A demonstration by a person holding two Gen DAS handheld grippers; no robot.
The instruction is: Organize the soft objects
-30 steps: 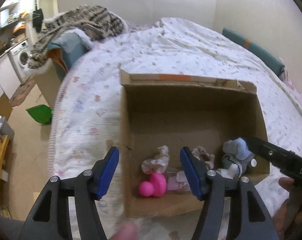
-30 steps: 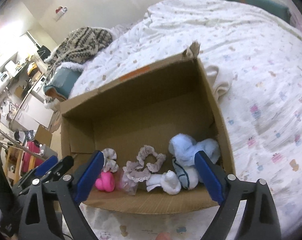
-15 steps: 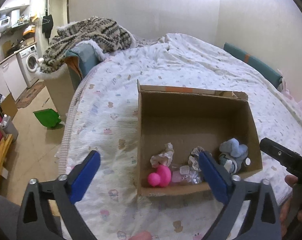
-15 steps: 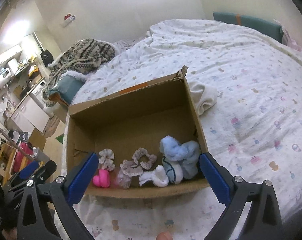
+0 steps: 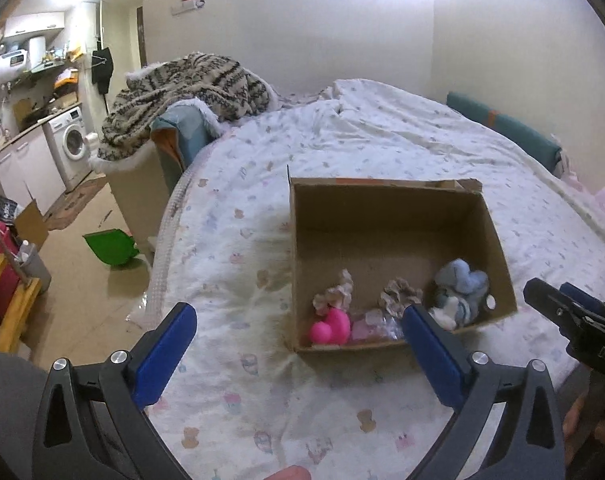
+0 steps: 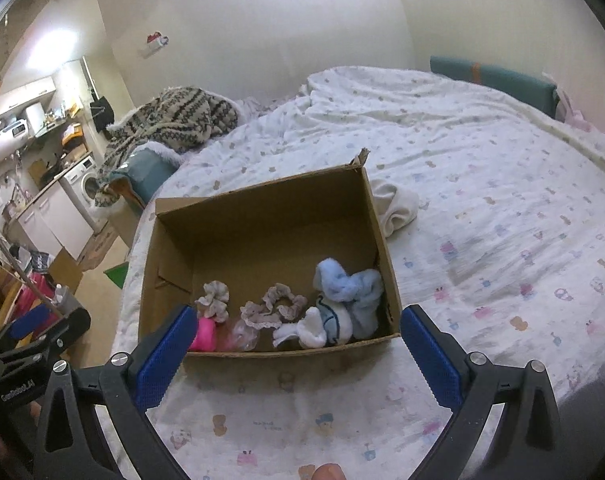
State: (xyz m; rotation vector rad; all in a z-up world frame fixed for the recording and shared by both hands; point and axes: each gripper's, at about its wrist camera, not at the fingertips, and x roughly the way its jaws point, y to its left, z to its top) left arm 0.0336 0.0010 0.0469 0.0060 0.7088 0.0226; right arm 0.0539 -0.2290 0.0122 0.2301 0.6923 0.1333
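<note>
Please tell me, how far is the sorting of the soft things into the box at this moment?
Mostly done, it seems. The cardboard box on the bed already holds the blue socks, a white sock, two scrunchies and a pink toy. Nothing is in hand: the left gripper and right gripper have open, empty jaws. Possibly left: the white cloth lying outside, beside the box.

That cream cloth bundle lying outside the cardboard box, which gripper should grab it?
Right, probably. The cream cloth bundle lies against the cardboard box wall on the right gripper side, and it's hidden from the left view.
</note>
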